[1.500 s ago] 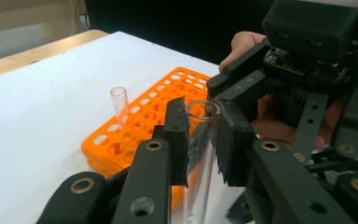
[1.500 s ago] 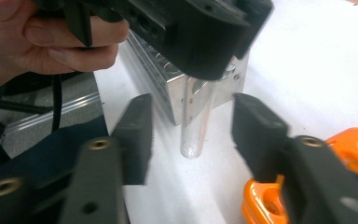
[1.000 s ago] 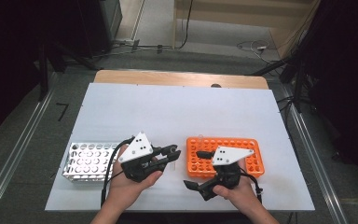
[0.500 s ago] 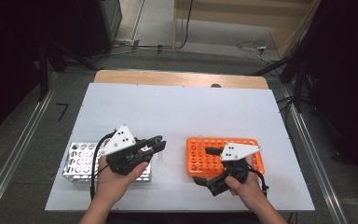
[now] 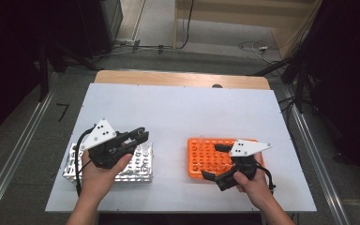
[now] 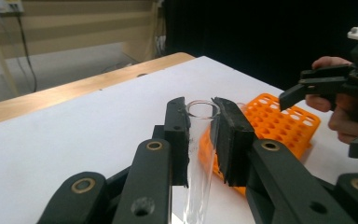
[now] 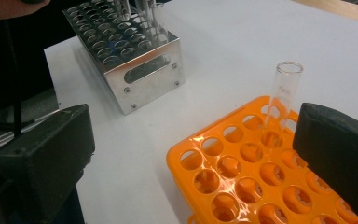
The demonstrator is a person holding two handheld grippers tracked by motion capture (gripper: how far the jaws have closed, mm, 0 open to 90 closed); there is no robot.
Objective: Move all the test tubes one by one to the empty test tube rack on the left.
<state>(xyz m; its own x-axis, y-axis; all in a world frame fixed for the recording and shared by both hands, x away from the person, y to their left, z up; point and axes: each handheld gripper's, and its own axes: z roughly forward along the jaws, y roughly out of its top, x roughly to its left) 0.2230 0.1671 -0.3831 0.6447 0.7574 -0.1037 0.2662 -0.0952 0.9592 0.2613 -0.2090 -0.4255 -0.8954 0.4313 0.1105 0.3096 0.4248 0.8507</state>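
Observation:
A clear glass test tube (image 6: 199, 154) stands upright between the pads of my left gripper (image 6: 200, 109), which is shut on it. In the high view the left gripper (image 5: 139, 135) hovers over the right end of the silver metal rack (image 5: 138, 165). My right gripper (image 5: 212, 161) sits over the near part of the orange rack (image 5: 198, 154). Its jaws stand wide apart with nothing between them. In the right gripper view (image 7: 191, 154), one test tube (image 7: 283, 100) stands in a far hole of the orange rack (image 7: 242, 182).
The metal rack (image 7: 137, 65) has a few tubes (image 7: 144, 14) at its far end. Both racks lie near the front edge of the white table (image 5: 183, 112). A wooden strip (image 5: 178, 78) borders the table's far edge.
My left gripper has carried the tube leftward, from beside the orange rack to above the metal rack. The right gripper has shifted a little over the orange rack, jaws still apart.

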